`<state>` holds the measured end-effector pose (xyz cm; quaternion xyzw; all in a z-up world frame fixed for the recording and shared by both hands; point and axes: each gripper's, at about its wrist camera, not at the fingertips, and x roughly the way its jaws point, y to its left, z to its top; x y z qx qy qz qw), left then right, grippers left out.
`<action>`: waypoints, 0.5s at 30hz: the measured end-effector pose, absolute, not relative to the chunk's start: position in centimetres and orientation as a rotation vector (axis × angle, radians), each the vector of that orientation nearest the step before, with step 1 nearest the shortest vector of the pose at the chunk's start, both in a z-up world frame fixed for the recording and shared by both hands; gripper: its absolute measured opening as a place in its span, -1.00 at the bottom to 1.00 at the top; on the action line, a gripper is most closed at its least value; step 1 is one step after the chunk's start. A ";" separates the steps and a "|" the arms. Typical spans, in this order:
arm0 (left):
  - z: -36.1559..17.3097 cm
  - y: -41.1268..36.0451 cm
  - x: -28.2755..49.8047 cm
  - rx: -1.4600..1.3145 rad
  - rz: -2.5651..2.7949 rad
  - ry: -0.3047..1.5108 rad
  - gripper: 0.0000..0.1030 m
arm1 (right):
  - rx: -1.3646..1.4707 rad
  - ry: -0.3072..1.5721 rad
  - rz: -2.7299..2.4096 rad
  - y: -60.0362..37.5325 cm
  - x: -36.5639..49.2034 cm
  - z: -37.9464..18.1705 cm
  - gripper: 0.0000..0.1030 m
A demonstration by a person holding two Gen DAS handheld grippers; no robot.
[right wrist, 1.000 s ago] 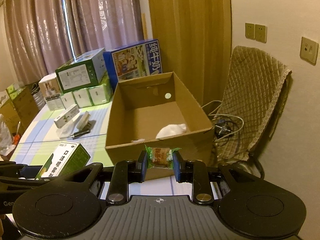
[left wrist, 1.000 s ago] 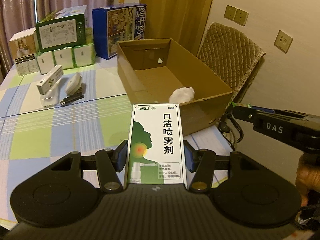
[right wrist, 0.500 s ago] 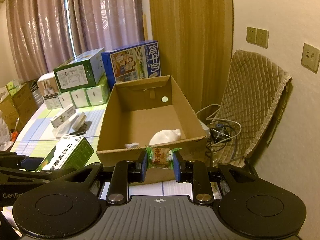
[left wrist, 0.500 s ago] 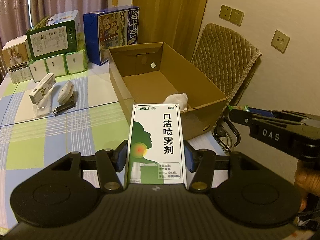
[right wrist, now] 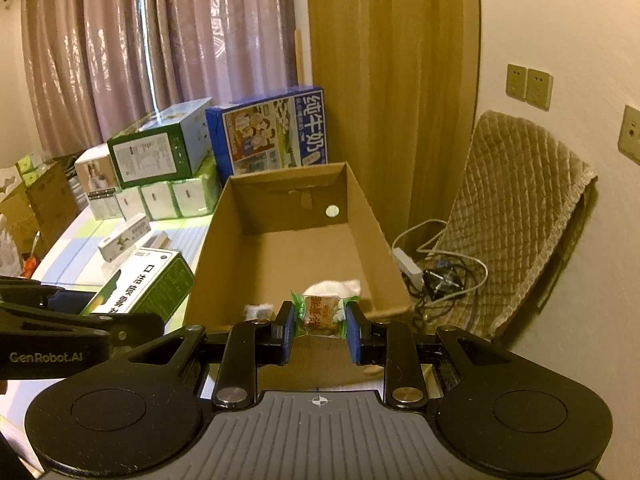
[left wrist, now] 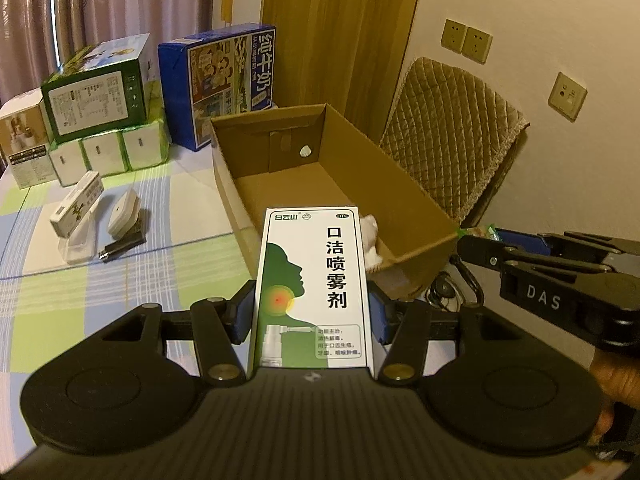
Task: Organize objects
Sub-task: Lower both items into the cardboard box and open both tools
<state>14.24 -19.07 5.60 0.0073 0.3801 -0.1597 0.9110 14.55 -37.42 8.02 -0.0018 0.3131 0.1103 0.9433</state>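
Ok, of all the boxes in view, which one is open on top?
The plain brown cardboard box right ahead of both grippers. Its top is open with a white wad inside; the blue milk carton, green-and-white box and others are printed and closed.

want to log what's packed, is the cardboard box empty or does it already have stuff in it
Not empty: the cardboard box holds a crumpled white item near its front wall.

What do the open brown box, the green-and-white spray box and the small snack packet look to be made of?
Open brown box: plain matte cardboard, with raw brown walls and a punched hole.
Spray box, held in the left tool: printed paperboard, smooth with a slight sheen.
Snack packet, held in the right tool: probably thin plastic film, glossy with crimped green ends.
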 end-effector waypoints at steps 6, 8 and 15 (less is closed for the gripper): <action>6.2 -20.0 17.6 0.034 -0.331 0.774 -0.03 | -0.015 0.628 0.239 -37.8 17.7 9.0 -0.54; 6.4 -20.4 18.7 0.042 -0.333 0.773 -0.02 | -0.019 0.625 0.239 -37.9 18.8 9.3 -0.54; 6.5 -21.3 22.4 0.034 -0.333 0.786 -0.02 | -0.002 0.644 0.252 -38.2 23.0 9.3 -0.54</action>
